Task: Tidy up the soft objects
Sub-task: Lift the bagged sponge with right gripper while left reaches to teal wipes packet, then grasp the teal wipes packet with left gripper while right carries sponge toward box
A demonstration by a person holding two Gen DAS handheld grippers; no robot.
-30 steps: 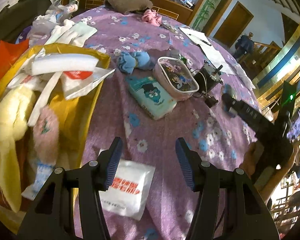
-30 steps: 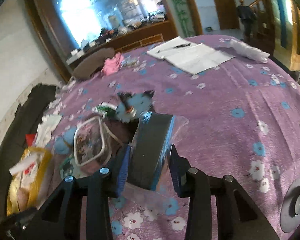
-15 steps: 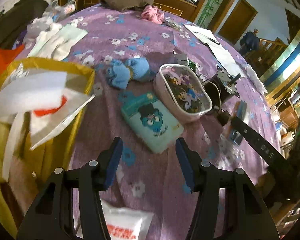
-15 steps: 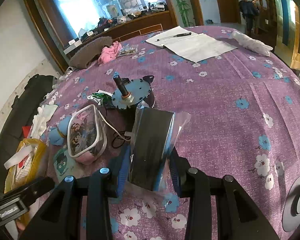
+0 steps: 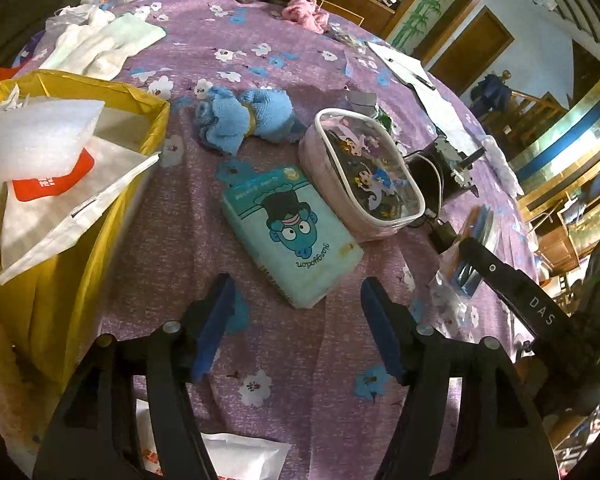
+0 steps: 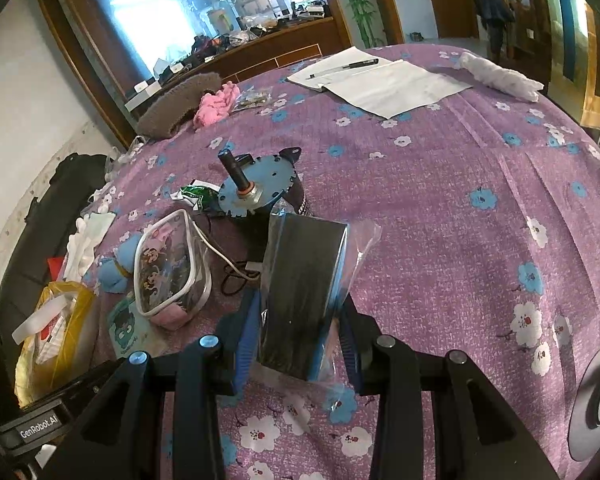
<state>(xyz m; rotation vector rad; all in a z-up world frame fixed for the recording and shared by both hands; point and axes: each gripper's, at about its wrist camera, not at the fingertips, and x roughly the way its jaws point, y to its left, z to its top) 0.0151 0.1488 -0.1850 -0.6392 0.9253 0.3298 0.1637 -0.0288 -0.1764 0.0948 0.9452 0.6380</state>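
Gripping a dark sponge block sealed in clear plastic [image 6: 300, 300], the right gripper [image 6: 300, 336] has its blue pads pressed on both sides of the pack, which stands above the purple flowered tablecloth [image 6: 460, 220]. The left gripper [image 5: 296, 312] hangs over the cloth with its jaws opening and nothing between them; its fingers point toward the near corner of a light-blue tissue pack [image 5: 292, 232], which lies flat just beyond the tips and bears an upside-down cartoon face in a top hat, with small script too fine to read. Beneath this gripper lies a white packet with red print [image 5: 240, 456], mostly hidden. On the left, a yellow bag [image 5: 60, 300] stands open, holding white foam sheet [image 5: 36, 132], a white pouch with a red label [image 5: 52, 184] and something fluffy at the edge. Touching the tissue pack's far side is a clear zip pouch with cartoon figures [image 5: 364, 176]; its contents are unclear. Beyond it sit blue knitted socks [image 5: 244, 120] and a small motor [image 6: 256, 192]. The other gripper's housing reads "GenRobot.AI" in the right wrist view.
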